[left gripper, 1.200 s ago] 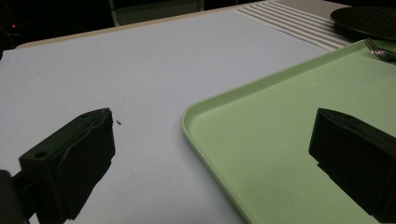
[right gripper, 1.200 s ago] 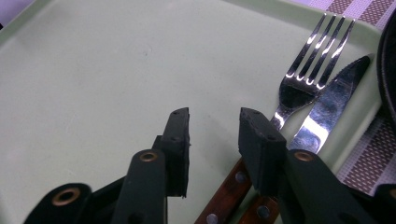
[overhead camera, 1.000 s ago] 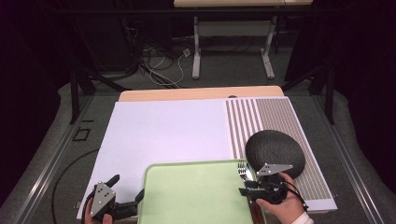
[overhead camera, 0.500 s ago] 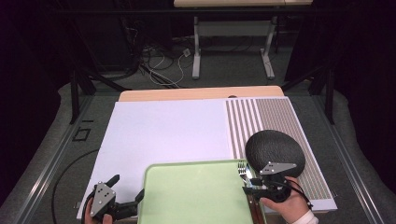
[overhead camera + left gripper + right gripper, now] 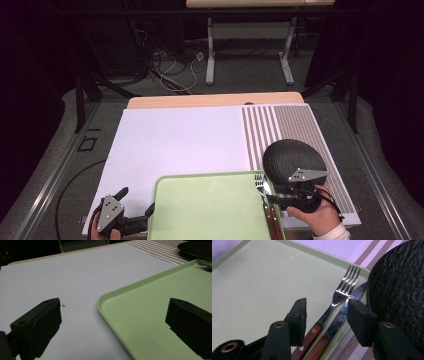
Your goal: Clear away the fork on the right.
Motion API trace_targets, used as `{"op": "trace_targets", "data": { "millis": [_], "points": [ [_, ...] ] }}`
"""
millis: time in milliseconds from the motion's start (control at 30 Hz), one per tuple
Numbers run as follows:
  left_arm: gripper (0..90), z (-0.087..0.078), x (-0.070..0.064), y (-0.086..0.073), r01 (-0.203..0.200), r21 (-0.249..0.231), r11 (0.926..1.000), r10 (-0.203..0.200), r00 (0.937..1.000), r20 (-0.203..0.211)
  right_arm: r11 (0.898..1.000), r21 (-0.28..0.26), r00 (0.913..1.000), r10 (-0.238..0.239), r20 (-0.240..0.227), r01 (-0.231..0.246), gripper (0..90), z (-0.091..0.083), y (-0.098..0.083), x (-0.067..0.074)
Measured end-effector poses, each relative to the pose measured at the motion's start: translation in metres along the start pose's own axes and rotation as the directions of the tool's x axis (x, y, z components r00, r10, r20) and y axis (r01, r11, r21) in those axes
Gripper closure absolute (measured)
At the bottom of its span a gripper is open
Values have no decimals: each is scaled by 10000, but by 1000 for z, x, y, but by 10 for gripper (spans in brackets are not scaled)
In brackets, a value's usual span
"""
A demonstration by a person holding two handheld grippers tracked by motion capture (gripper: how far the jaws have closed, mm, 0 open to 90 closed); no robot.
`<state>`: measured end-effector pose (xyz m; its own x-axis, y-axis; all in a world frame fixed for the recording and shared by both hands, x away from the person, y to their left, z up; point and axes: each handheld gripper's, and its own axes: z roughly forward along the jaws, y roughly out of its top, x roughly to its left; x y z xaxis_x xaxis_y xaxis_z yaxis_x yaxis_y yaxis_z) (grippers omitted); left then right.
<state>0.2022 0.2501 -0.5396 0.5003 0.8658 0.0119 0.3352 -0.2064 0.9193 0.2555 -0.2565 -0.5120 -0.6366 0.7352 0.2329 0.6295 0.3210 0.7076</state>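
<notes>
Pale green plastic, the rectangular tray (image 5: 210, 207) lies at the near edge of the white table mat (image 5: 175, 140), its rim raised all round. Along the tray's right edge lie 2 pieces of cutlery side by side: a steel fork with a brown wooden handle (image 5: 338, 296) and, just right of it, a steel knife with a matching riveted wooden handle (image 5: 342, 315), whose blade tip reaches the tray's right rim. A round black textured plate (image 5: 294, 160) sits to the right of the tray on the brown-and-white striped placemat (image 5: 280, 127), its edge very close to the knife.

The right gripper (image 5: 327, 315) hangs just above the 2 handles with its black jaws part open; they have just been opening, and neither pad presses on the fork or the knife, both of which rest on the tray. The left gripper (image 5: 112, 322) stands at the tray's near left corner with its jaws wide apart, 1 over the white mat and 1 over the tray, with the rim between them untouched.
</notes>
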Motion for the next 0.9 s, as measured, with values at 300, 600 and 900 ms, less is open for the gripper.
{"op": "trace_targets", "data": {
  "millis": [300, 600, 900],
  "points": [
    [5, 0, 0, 0, 22, -22, 10000, -22, 10000, -3, 9994, -304, 9981, 201, 580, -184, 448, -11, 1, -10],
    [5, 0, 0, 0, 11, -31, 10000, -11, 10000, -7, 9979, -581, 9881, 368, 1496, -283, 205, -21, 2, -27],
    [5, 0, 0, 0, 6, -29, 10000, -6, 10000, -6, 9954, -852, 9800, 596, 1899, -441, 0, -31, 1, -40]
  ]
}}
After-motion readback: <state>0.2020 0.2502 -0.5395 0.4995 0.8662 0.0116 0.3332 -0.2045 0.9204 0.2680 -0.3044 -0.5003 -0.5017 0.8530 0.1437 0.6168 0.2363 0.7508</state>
